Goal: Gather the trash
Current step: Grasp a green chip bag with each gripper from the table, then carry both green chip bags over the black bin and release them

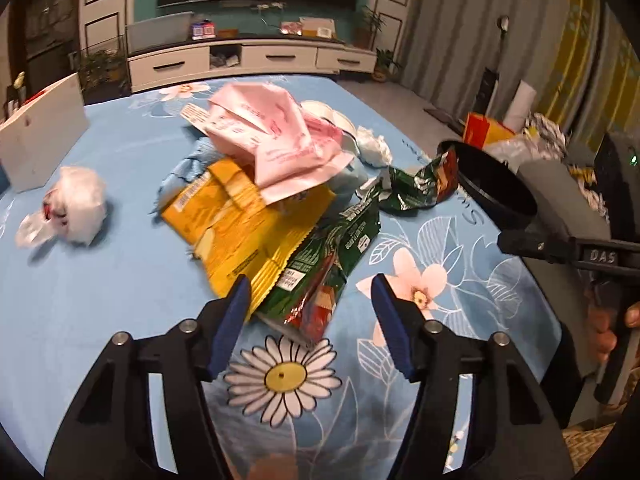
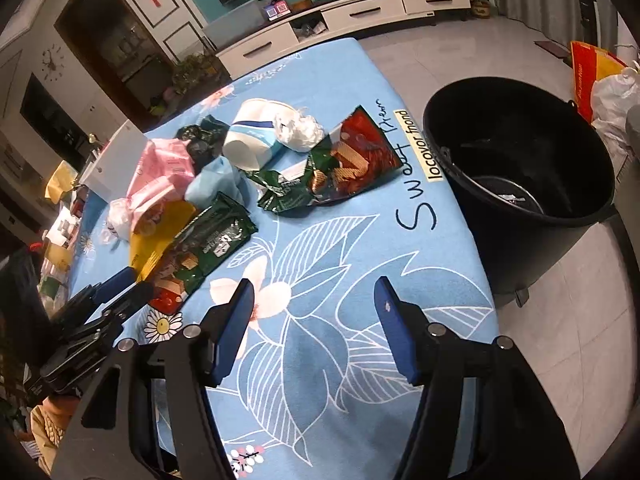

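Observation:
A heap of trash lies on the blue flowered tablecloth (image 1: pixel 120 280): a yellow wrapper (image 1: pixel 236 224), a green and red wafer wrapper (image 1: pixel 316 280), a pink bag (image 1: pixel 276 132), a second green wrapper (image 1: pixel 416 188), a white crumpled bag (image 1: pixel 76 204) and a paper cup (image 2: pixel 252 136). My left gripper (image 1: pixel 310 300) is open, its fingers either side of the near wafer wrapper's end. My right gripper (image 2: pixel 314 308) is open and empty over bare cloth. The near wafer wrapper (image 2: pixel 204 252) and the left gripper (image 2: pixel 120 292) show at the left of the right wrist view.
A black bucket (image 2: pixel 516 160) stands on the floor beside the table's right edge, with some trash in it. A white box (image 1: pixel 40 140) stands at the table's far left. Bags and clutter (image 2: pixel 600 80) lie beyond the bucket. A TV cabinet (image 1: pixel 256 56) is at the back.

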Tool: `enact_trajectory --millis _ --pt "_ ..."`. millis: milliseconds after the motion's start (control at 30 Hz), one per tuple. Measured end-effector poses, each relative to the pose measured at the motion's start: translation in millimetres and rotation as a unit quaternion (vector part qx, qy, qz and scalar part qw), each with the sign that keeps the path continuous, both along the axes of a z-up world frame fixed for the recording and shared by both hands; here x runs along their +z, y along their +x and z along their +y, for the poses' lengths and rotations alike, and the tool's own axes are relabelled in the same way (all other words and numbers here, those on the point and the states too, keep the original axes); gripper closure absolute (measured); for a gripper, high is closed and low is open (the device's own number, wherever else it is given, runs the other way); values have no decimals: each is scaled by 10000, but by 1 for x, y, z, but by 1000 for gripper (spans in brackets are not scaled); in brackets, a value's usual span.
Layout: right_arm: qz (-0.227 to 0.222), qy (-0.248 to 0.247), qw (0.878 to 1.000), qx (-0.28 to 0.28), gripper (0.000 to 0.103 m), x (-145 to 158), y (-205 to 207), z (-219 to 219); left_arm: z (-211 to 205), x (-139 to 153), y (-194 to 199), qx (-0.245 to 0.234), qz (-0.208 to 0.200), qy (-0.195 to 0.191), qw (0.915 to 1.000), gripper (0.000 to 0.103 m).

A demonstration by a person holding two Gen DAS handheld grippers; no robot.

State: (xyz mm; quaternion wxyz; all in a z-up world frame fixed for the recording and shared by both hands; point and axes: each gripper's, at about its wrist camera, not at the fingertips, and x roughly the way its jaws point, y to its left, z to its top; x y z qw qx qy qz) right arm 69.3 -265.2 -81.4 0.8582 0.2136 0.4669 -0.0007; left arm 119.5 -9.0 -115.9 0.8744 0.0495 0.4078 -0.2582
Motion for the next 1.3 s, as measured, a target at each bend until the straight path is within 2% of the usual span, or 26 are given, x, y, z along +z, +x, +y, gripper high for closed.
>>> enact_trajectory --millis 33,200,233,300,567,700,800,833,867,900,1000,1067,1200,1300 --pt "12 22 10000 -20 41 -1 1 -1 -3 -3 3 -32 21 53 10000 47" --pt "42 280 9995 -123 41 -7 15 -9 -17 -16 7 -209 168 266 9993 86" --pt "39 343 9993 -147 41 -7 19 -10 -18 -17 6 -220 193 250 9993 87" --pt "10 470 9987 -189 41 -8 27 -13 -18 -16 4 -242 265 113 9993 95" --pt "17 807 9955 -499 41 -14 67 -22 -10 18 -21 -507 240 -679 9961 98" --pt "154 742 9940 -783 41 -21 89 -24 1 47 -27 -424 -118 -899 9950 98" --pt "221 625 9936 -919 41 -24 102 -22 7 60 -25 -268 -380 -853 9953 98" --pt "252 522 9937 -964 45 -25 106 -20 9 63 -23 -226 -414 -871 9951 98" --pt "276 429 9940 -972 56 -25 108 -18 11 65 -20 -177 -410 -916 9948 98" --pt "331 290 9944 -962 62 -26 110 -17 12 66 -18 -146 -408 -933 9947 98" --pt "318 36 9953 -918 72 -26 112 -14 14 67 -12 -47 -380 -943 9948 98" --pt "224 -34 9960 -868 85 -22 110 -15 13 66 -9 -9 -327 -948 9950 98" --pt "22 155 9967 -792 88 -14 96 -24 4 66 -5 -5 -284 -915 9954 98" --pt "-321 198 9966 -736 88 2 75 -37 -8 68 -1 -50 -257 -871 9959 98"
